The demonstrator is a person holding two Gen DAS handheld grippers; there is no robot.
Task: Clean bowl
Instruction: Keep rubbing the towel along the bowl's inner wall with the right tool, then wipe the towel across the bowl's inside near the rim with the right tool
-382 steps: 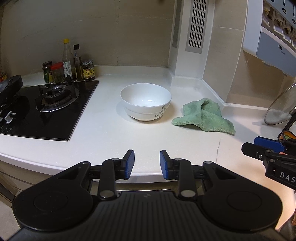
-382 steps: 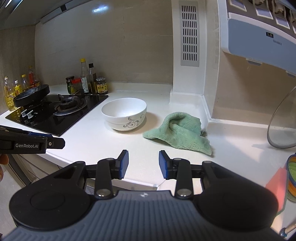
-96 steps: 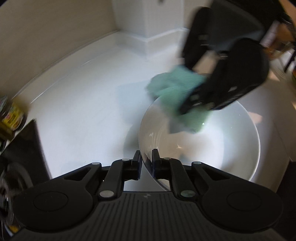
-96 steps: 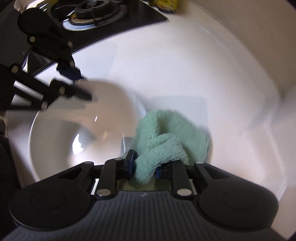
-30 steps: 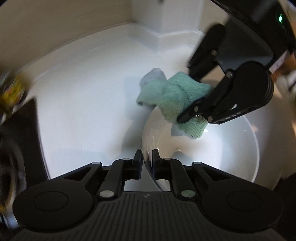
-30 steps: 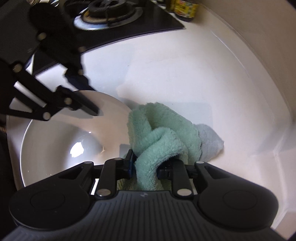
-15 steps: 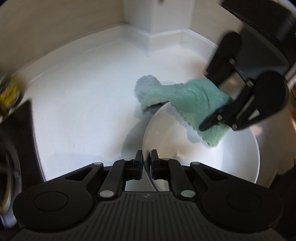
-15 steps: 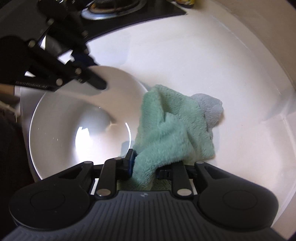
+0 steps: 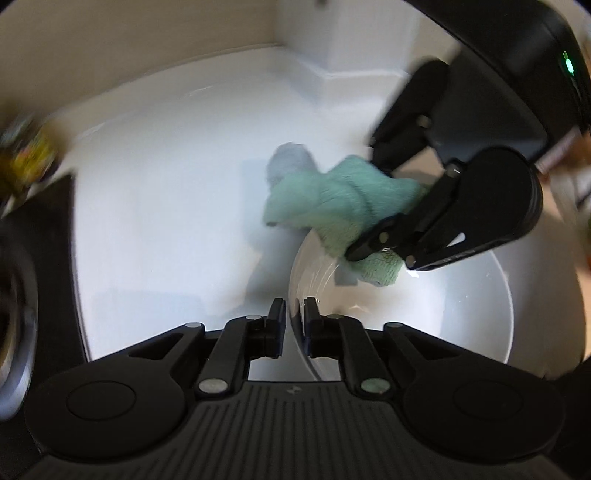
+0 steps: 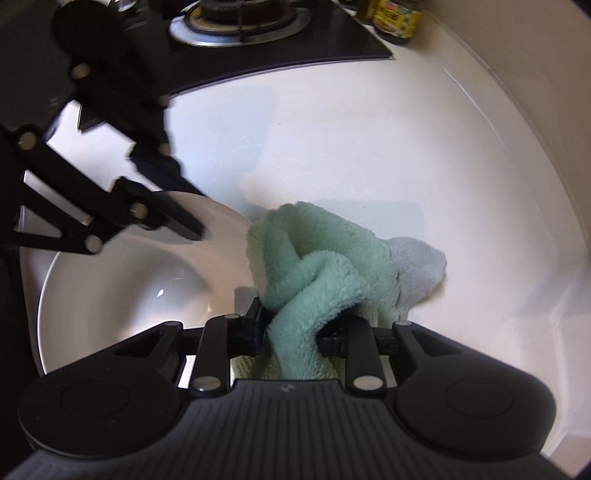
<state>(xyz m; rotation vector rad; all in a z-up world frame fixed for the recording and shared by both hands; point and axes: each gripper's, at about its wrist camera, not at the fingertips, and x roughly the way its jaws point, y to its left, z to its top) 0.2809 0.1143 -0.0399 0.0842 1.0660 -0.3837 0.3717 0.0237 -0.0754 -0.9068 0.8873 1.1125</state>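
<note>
The white bowl (image 9: pixel 461 314) sits on the white counter. My left gripper (image 9: pixel 294 325) is shut on the bowl's near rim, one finger inside and one outside. My right gripper (image 10: pixel 291 332) is shut on the green cloth (image 10: pixel 317 266). The cloth (image 9: pixel 340 199) hangs over the bowl's far rim, partly inside the bowl and partly on the counter. In the right wrist view the bowl (image 10: pixel 122 288) lies to the left of the cloth, with the left gripper (image 10: pixel 192 218) on its far rim.
A black gas hob (image 10: pixel 236 33) lies beyond the bowl, with jars (image 10: pixel 397 18) at its corner. The counter (image 10: pixel 388 147) ends at a tiled wall (image 9: pixel 147 37) with a raised corner ledge (image 9: pixel 332 66).
My right gripper has swept the cloth back across the bowl's far rim, bunching it up. The left gripper keeps its hold on the rim.
</note>
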